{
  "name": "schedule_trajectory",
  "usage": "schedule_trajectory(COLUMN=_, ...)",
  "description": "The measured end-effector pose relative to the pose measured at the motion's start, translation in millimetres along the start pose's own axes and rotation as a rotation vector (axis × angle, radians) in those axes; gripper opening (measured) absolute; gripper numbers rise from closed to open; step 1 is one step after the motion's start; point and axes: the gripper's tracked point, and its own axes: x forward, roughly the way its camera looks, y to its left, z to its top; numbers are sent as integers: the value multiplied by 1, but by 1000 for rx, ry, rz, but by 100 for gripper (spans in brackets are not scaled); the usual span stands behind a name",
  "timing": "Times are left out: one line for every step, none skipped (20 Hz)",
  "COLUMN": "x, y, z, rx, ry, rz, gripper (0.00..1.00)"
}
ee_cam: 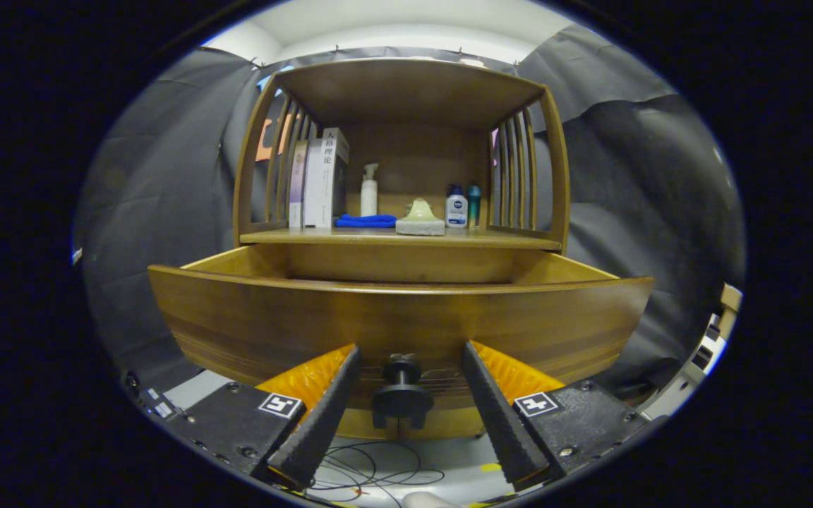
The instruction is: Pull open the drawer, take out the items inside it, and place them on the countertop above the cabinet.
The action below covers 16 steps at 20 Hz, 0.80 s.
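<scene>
A wooden cabinet [406,141] stands against black cloth booth walls, its drawer [399,317] pulled out toward the gripper [410,363]; the drawer's inside is hidden behind its front panel. The fingers are spread apart, released, either side of the black drawer knob [402,395] without touching it; on the countertop [406,238] sit books [318,180], a white pump bottle [369,190], a blue cloth [365,221], a pale green object [420,217] and two small bottles [463,206]; cables [371,469] lie on the light floor below.
</scene>
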Motion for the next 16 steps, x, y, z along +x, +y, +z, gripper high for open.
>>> schedule_trajectory(x=3, y=1, z=1, rx=1, ry=3, rz=2, gripper=95)
schedule_trajectory(x=7, y=2, z=2, rx=2, ry=3, rz=2, gripper=95)
schedule_trajectory(x=12, y=1, z=4, rx=3, ry=7, rz=1, gripper=95)
schedule_trajectory(x=18, y=1, z=8, rx=2, ry=5, rz=2, gripper=95)
schedule_trajectory(x=23, y=1, z=10, rx=5, ry=3, rz=4, gripper=95)
schedule_trajectory(x=28, y=2, z=13, rx=11, ry=-4, rz=6, gripper=95)
schedule_trajectory(x=33, y=2, z=18, rx=14, ry=-22, rz=10, gripper=95)
schedule_trajectory(x=39, y=2, z=20, rx=15, ry=-26, rz=10, gripper=95)
schedule_trajectory(x=42, y=2, z=20, rx=14, ry=-19, rz=10, gripper=95)
schedule_trajectory(x=47, y=3, z=20, rx=15, ry=-14, rz=10, gripper=95)
schedule_trajectory(x=49, y=4, z=21, rx=14, ry=-20, rz=8, gripper=94)
schedule_trajectory(x=58, y=4, z=23, rx=11, ry=-13, rz=9, gripper=95)
schedule_trajectory(x=63, y=4, z=25, rx=14, ry=-21, rz=9, gripper=95)
schedule_trajectory(x=67, y=4, z=26, rx=9, ry=-19, rz=8, gripper=95)
schedule_trajectory(x=73, y=4, z=28, rx=1, ry=-18, rz=7, gripper=95)
schedule_trajectory(x=78, y=4, z=28, rx=-1, ry=-17, rz=8, gripper=95)
